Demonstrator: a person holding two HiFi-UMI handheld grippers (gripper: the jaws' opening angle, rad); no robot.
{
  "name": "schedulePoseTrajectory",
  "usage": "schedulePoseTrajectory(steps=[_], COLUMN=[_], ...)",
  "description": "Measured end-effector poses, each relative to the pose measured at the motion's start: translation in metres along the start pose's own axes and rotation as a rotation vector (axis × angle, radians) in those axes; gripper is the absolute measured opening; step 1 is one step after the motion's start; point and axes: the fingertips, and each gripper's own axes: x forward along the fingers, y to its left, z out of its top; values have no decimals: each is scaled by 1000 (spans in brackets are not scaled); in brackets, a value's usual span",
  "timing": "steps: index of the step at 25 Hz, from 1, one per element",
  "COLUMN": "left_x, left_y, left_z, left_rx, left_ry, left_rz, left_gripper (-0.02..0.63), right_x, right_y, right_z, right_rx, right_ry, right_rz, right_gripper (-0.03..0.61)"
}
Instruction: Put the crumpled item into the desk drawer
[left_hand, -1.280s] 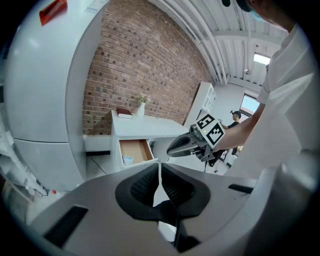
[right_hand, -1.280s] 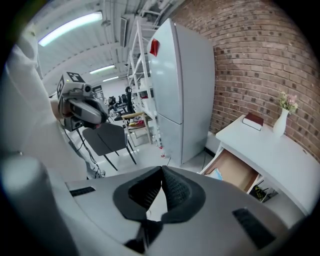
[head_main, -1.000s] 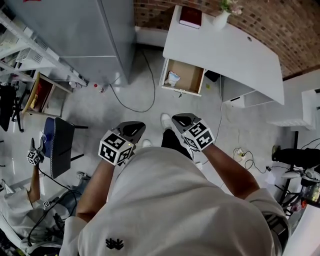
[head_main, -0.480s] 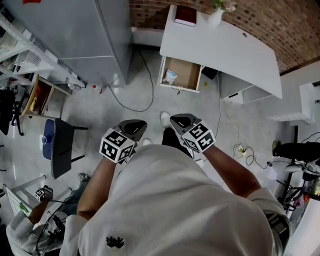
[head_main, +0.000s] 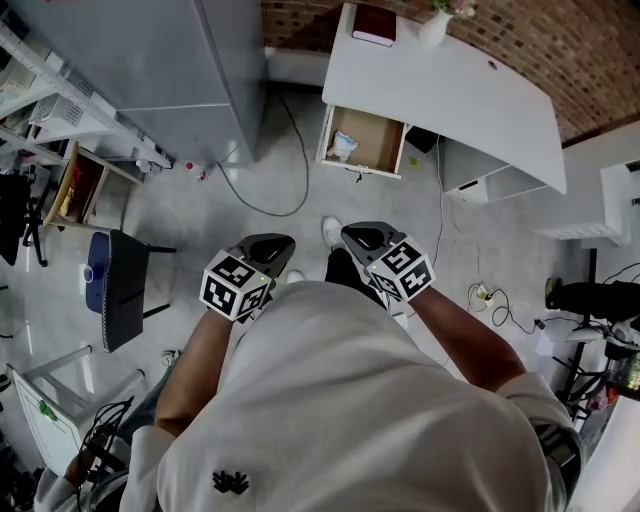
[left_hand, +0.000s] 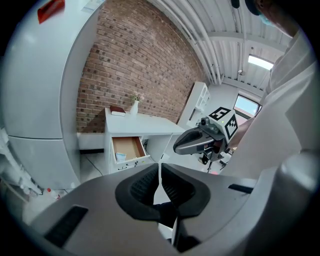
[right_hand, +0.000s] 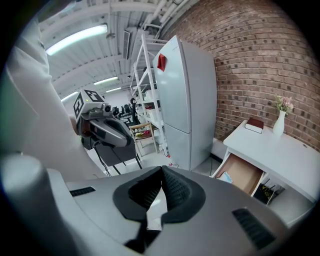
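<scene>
The white desk (head_main: 450, 95) stands at the far side of the floor with its drawer (head_main: 361, 171) pulled open. A crumpled whitish item (head_main: 343, 146) lies in the drawer's left part; it also shows in the left gripper view (left_hand: 120, 156) and the right gripper view (right_hand: 226, 177). My left gripper (head_main: 274, 241) and right gripper (head_main: 357, 234) are held side by side close to my chest, well short of the desk. Both are shut with nothing between the pads, seen in the left gripper's (left_hand: 160, 173) and the right gripper's (right_hand: 161, 175) own views.
A tall grey fridge (head_main: 170, 70) stands left of the desk. A dark red book (head_main: 374, 28) and a white vase (head_main: 435, 25) sit on the desk top. A cable (head_main: 270, 200) loops across the floor. A black chair (head_main: 115, 290) and shelves (head_main: 80, 185) are at the left.
Both grippers stay shut and nearly still. A person at the lower left, holding another marker cube, has dropped almost out of the head view.
</scene>
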Motion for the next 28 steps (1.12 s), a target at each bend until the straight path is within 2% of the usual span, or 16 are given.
schedulePoseTrajectory(steps=[13, 28], left_x=[-2, 1], left_y=[1, 13], left_z=[-5, -3], left_rx=[-11, -14], left_ry=[5, 16], left_rz=[9, 8], left_gripper=[34, 34], right_x=[-5, 3], right_y=[15, 14], right_z=[22, 28], right_rx=[-3, -20], right_ry=[-51, -54], right_rz=[43, 59], right_gripper=[29, 29])
